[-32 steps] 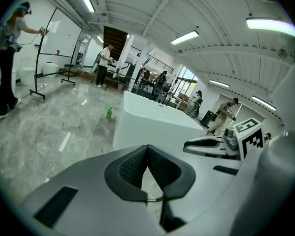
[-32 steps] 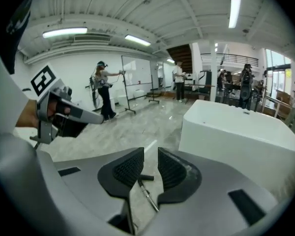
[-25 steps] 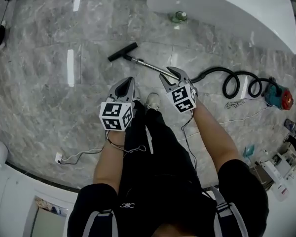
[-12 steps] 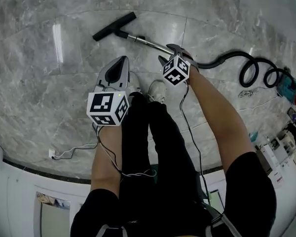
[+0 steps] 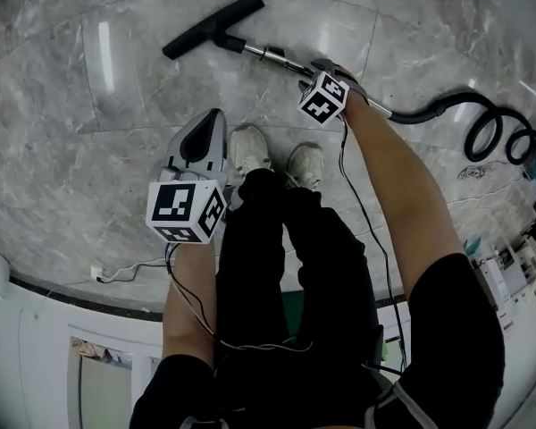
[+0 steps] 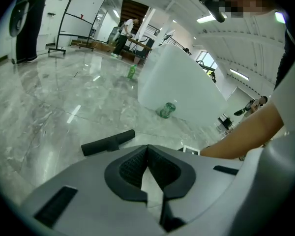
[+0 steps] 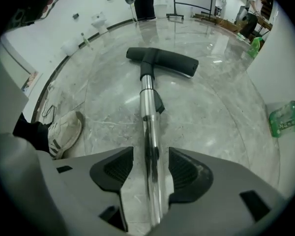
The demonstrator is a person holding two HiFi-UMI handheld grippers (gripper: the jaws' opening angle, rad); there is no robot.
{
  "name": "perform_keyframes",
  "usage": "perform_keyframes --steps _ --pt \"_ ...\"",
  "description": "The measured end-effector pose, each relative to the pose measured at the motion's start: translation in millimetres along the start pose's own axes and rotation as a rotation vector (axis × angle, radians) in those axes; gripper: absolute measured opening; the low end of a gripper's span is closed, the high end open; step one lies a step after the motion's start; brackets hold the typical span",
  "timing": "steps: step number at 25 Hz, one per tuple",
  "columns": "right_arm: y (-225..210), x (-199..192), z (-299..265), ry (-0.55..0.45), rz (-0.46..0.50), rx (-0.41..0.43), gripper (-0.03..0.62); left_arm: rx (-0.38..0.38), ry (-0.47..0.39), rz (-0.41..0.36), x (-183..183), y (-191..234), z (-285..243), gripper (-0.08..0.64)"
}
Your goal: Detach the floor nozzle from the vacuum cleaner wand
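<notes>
The vacuum's chrome wand [image 5: 272, 55] lies on the marble floor with the black floor nozzle [image 5: 213, 25] on its far end. A black hose [image 5: 447, 110] curls off to the right. My right gripper [image 5: 327, 64] points down over the wand. In the right gripper view its jaws stand wide open astride the wand [image 7: 148, 117], with a gap at each pad; the nozzle [image 7: 162, 60] lies ahead. My left gripper [image 5: 216, 115] hangs shut and empty beside the person's left shoe, well short of the nozzle [image 6: 108, 142].
Two pale shoes [image 5: 248, 150] stand just behind the wand. A green bottle [image 7: 285, 117] lies by a white curved counter [image 6: 179, 90]. A thin cable [image 5: 129, 271] trails at the near left by a white wall base.
Both grippers have sunk toward the floor. The right one opened wider and came down over the wand. The left stayed shut.
</notes>
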State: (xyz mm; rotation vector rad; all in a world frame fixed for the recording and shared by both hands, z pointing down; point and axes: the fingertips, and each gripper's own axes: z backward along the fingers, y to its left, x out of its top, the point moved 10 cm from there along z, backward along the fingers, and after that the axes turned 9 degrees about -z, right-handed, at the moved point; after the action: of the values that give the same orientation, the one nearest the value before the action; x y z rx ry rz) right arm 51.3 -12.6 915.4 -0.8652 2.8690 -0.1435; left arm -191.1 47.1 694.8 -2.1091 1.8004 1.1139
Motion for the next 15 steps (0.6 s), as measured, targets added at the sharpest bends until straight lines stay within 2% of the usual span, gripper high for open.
perform_keyframes --steps 5,8,9,12,15 --pt "-2 1 -41 0.044 -0.023 -0.019 0.215 -0.016 -0.037 0.012 2 12 -15 0.008" --pt "-4 1 -45 0.034 0.011 -0.028 0.213 -0.05 -0.056 0.009 4 16 -25 0.009" --pt "-3 2 -45 0.041 0.028 -0.026 0.194 -0.055 -0.056 0.012 4 18 -25 0.009" --pt "-3 1 -36 0.079 0.044 -0.021 0.187 -0.061 -0.052 0.006 8 12 -20 0.008" --pt "1 -5 1 0.03 0.043 -0.019 0.186 -0.047 -0.072 -0.007 19 -5 -11 0.009"
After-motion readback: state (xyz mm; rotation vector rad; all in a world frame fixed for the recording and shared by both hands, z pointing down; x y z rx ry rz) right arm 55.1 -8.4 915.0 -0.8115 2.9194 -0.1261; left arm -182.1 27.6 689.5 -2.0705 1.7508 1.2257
